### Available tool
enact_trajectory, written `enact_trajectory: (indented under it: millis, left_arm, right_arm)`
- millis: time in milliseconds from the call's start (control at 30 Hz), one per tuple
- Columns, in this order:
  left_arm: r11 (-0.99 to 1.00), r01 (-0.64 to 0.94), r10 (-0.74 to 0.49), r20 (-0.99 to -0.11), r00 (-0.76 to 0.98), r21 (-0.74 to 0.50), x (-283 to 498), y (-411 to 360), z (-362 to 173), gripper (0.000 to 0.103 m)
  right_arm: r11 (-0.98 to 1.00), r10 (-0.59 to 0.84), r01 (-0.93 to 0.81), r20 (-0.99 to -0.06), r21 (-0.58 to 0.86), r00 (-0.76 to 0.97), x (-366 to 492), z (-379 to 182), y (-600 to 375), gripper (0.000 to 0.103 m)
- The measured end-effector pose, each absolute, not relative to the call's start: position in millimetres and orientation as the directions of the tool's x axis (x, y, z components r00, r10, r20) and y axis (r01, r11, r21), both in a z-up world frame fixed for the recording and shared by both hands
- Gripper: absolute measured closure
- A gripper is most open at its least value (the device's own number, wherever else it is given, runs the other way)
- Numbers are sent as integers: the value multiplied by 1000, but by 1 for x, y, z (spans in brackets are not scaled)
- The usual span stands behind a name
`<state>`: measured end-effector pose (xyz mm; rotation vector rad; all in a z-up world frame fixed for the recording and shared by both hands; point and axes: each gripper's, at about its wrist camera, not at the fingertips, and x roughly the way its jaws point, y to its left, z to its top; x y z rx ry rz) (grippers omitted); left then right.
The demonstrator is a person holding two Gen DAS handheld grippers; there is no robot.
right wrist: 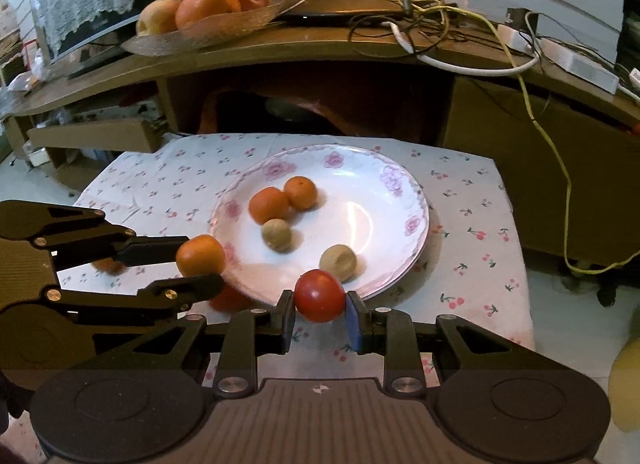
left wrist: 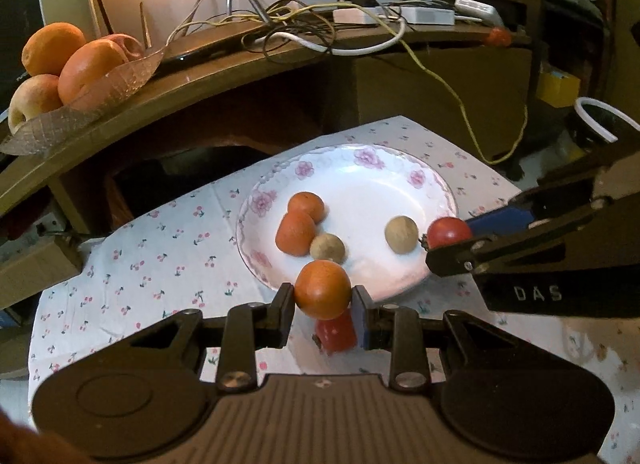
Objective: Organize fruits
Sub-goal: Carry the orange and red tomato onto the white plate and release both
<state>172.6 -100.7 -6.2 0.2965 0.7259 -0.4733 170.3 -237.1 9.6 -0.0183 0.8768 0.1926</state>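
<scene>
Left claw [left wrist: 323,296] clamps a smooth orange mandarin [left wrist: 322,289]; right claw [right wrist: 319,309] clamps a glossy red tomato [right wrist: 319,295].

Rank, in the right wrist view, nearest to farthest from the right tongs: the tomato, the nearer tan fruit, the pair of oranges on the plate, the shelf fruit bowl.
1. Tomato, gripped in the right tongs.
2. Tan fruit, plate's near edge.
3. Oranges, plate's centre-left.
4. Fruit bowl, shelf, upper left.
</scene>
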Motion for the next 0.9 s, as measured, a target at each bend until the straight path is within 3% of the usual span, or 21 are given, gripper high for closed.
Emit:
enact_trajectory:
  millis: [900]
  left_arm:
    - [862, 494, -282, -698, 658, 117, 194, -110, -20, 67]
  right_arm:
    - [987, 114, -159, -756, 14, 644, 196, -1, -229, 75]
